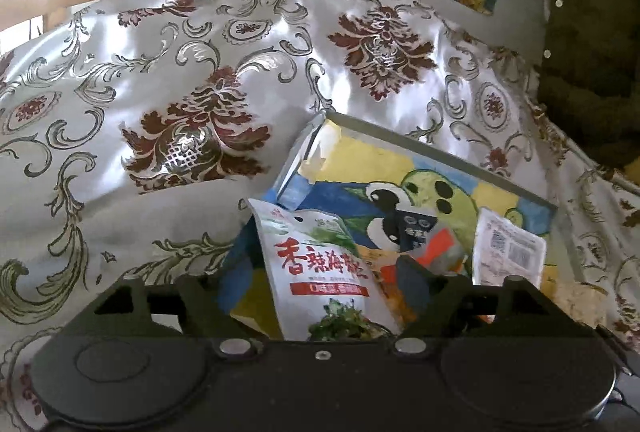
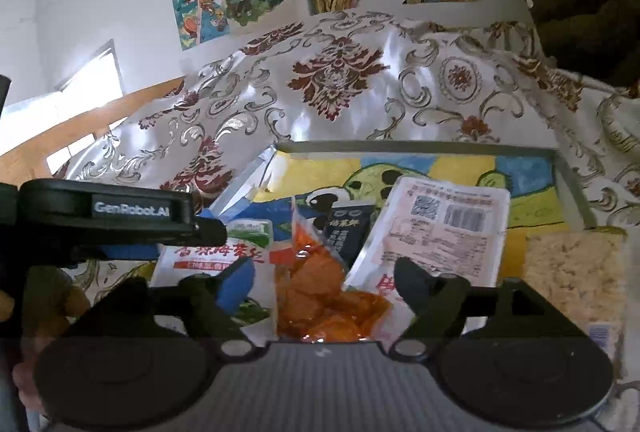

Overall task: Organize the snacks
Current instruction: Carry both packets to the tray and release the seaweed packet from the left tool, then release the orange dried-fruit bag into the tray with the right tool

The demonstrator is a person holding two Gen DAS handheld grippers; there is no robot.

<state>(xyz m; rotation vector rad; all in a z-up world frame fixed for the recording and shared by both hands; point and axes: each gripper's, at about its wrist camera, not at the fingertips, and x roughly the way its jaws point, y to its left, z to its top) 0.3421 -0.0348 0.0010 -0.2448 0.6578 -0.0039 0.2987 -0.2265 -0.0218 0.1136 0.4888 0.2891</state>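
A shallow box (image 1: 440, 157) with a painted green bird on its floor lies on the patterned cloth. In it leans a white seaweed packet (image 1: 320, 264) with red lettering, between the wide-apart jaws of my left gripper (image 1: 316, 284), which is open; the pads do not press on it. In the right wrist view an orange snack pack (image 2: 324, 304) lies between the jaws of my right gripper (image 2: 326, 284), also open and not gripping. One of the left gripper's fingers (image 2: 200, 230) reaches in over the seaweed packet (image 2: 216, 256).
The box (image 2: 420, 146) also holds a pink-white packet with a barcode (image 2: 444, 228), a dark packet (image 2: 348, 232) and a beige cracker pack (image 2: 572, 280). Silver-and-maroon tablecloth (image 1: 160, 92) surrounds it. A dark green garment (image 1: 592, 52) hangs at the right. Drawings hang on the wall.
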